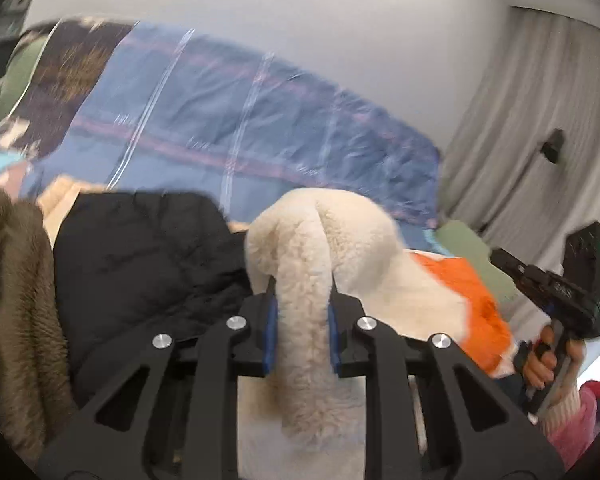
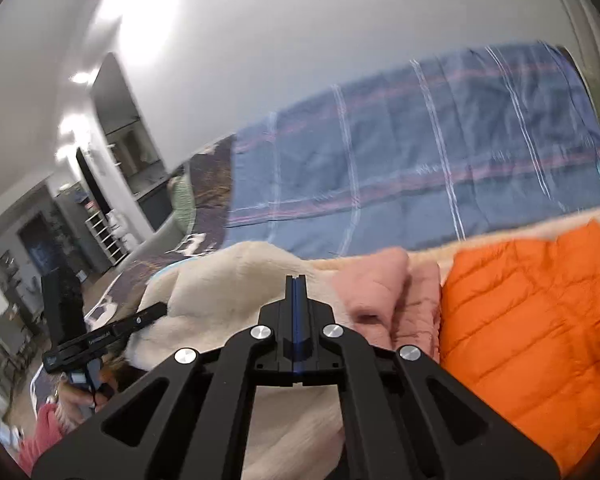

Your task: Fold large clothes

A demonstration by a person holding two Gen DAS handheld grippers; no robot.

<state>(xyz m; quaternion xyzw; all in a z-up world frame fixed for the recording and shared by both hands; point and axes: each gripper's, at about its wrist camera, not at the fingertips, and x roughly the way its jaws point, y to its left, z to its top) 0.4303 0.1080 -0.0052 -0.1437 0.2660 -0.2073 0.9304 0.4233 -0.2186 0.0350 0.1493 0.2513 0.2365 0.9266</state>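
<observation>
- The left gripper [image 1: 302, 300] pinches a thick fold of the cream fleece garment [image 1: 332, 232]; its blue pads [image 1: 271, 320] press in on both sides and the pile bulges above and below them.
- The right gripper [image 2: 296, 292] has its jaws pressed together with nothing between them. It points over the fleece [image 2: 236, 280] from the right side.
- The fleece lies heaped on the near part of a surface covered with a blue plaid blanket [image 1: 220, 120]. A black quilted jacket [image 1: 140, 260] sits to its left, and an orange puffer jacket [image 2: 532, 320] and a pink quilted piece [image 2: 396, 296] to its right.
- Judging by the bulge, the fleece is soft, bulky and compressible, probably light for its size. It should sag and drape rather than hold a crease.
- The pile is grippy, so slipping seems unlikely, but a thin pinch may catch one layer only.
- Best hold: a seam, hem or shoulder edge, one in each gripper, well apart. Blur hides where those edges are.
</observation>
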